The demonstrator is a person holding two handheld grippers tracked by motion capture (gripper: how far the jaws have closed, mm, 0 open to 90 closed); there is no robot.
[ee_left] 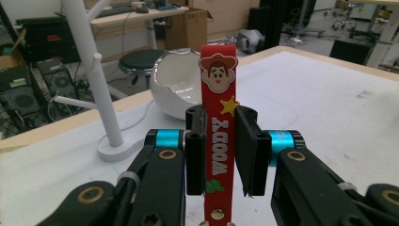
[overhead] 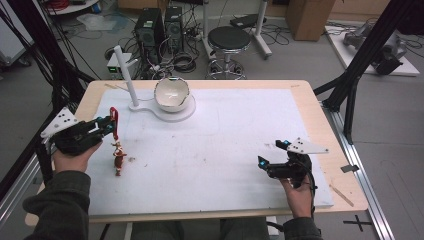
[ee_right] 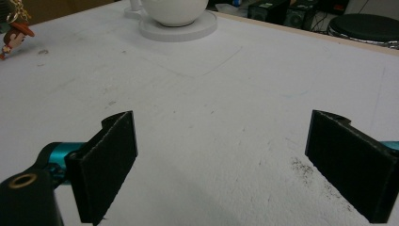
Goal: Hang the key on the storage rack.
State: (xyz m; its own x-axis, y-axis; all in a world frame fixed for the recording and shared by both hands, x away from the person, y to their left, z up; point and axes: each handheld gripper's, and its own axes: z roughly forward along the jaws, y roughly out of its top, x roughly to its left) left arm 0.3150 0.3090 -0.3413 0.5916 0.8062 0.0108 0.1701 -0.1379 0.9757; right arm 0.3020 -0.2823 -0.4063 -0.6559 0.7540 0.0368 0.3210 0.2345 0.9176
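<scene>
Two grippers over a white mat [overhead: 220,150] on a wooden table [overhead: 320,125]. Left gripper [overhead: 106,125] at the mat's left edge, jaws closed on a red Woody strap [ee_left: 217,141]; strap stands upright between the pads, cowboy-face badge at its top. Below it a small cowboy figure [overhead: 119,157] hangs at the strap's lower end, at or just above the mat; cannot tell which. Right gripper [overhead: 272,154] near the right front of the mat, jaws wide apart, holding nothing. Far side of the mat: white peg stand [overhead: 126,75] with a white cracked-egg bowl [overhead: 171,94] on its base. Beyond the table: black stool [overhead: 228,40], computer towers [overhead: 159,27], loose cables on grey floor.
</scene>
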